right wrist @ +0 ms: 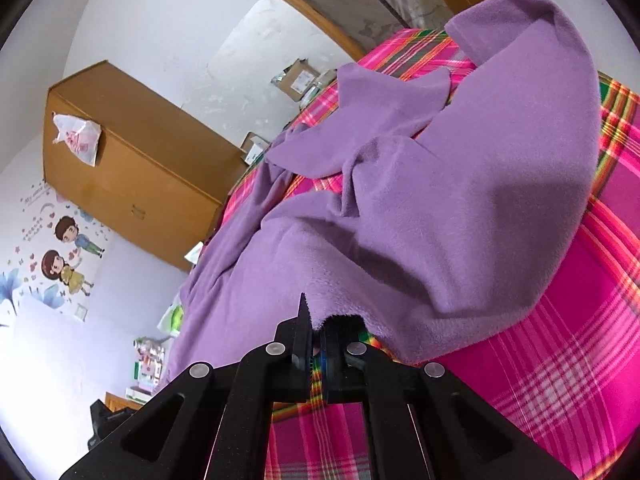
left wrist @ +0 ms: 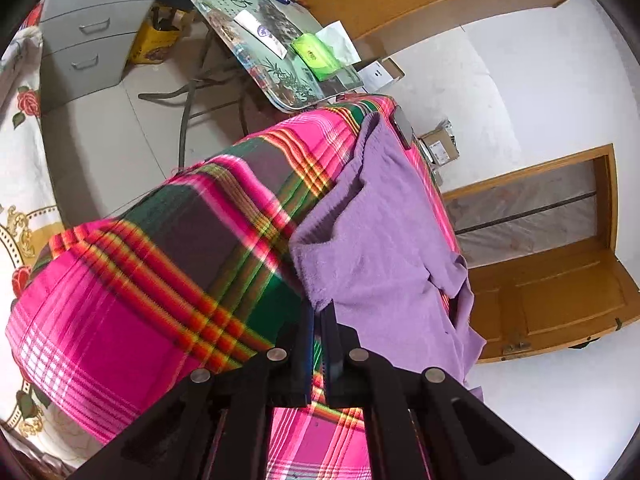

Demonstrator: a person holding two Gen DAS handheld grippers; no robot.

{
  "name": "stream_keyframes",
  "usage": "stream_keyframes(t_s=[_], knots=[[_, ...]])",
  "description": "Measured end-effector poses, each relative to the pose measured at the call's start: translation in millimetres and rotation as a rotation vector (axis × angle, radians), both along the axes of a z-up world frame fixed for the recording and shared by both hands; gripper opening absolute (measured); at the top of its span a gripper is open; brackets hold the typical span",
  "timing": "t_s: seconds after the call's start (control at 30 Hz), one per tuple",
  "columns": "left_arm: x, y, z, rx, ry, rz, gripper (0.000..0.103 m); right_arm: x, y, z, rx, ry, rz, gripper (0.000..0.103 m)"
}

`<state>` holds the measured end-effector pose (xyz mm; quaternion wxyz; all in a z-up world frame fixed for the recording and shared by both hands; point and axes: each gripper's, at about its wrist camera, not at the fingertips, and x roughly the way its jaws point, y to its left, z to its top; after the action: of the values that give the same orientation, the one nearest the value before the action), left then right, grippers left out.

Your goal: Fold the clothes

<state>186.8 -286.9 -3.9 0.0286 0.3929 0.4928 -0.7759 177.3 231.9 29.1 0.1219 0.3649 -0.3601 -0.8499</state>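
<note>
- Purple fleece garment [left wrist: 384,240] lies rumpled on the plaid-covered bed [left wrist: 132,300], long axis running away from both tools.
- Left gripper [left wrist: 318,312] and right gripper [right wrist: 316,326] each clamp its near edge, equally near.

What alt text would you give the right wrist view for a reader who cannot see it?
The right gripper is shut on the near edge of a purple fleece garment, which lies rumpled across a pink plaid cloth. Behind stand a wooden wardrobe and a wall with cartoon stickers.
</note>
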Motion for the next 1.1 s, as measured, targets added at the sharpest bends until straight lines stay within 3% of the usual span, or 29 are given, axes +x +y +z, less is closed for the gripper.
stream_keyframes(t_s=[0.33, 0.43, 0.7, 0.87, 1.1], knots=[[12, 2, -4, 0.004, -0.014, -0.004, 0.003, 16, 0, -7, 0.038, -0.033, 0.012, 0.003], [12, 2, 0, -0.034, -0.010, -0.008, 0.003, 9, -5, -7, 0.056, -0.040, 0.021, 0.003], [9, 0, -15, -0.014, -0.063, -0.021, 0.003, -3, -11, -26, 0.119, -0.131, 0.069, 0.003], [9, -3, 0, -0.075, -0.039, -0.044, 0.010, -6, -19, -14, 0.257, -0.125, 0.126, 0.006], [0, -22, 35, -0.178, 0.013, -0.029, 0.017, -6, -25, 4, 0.344, -0.132, 0.292, 0.012]])
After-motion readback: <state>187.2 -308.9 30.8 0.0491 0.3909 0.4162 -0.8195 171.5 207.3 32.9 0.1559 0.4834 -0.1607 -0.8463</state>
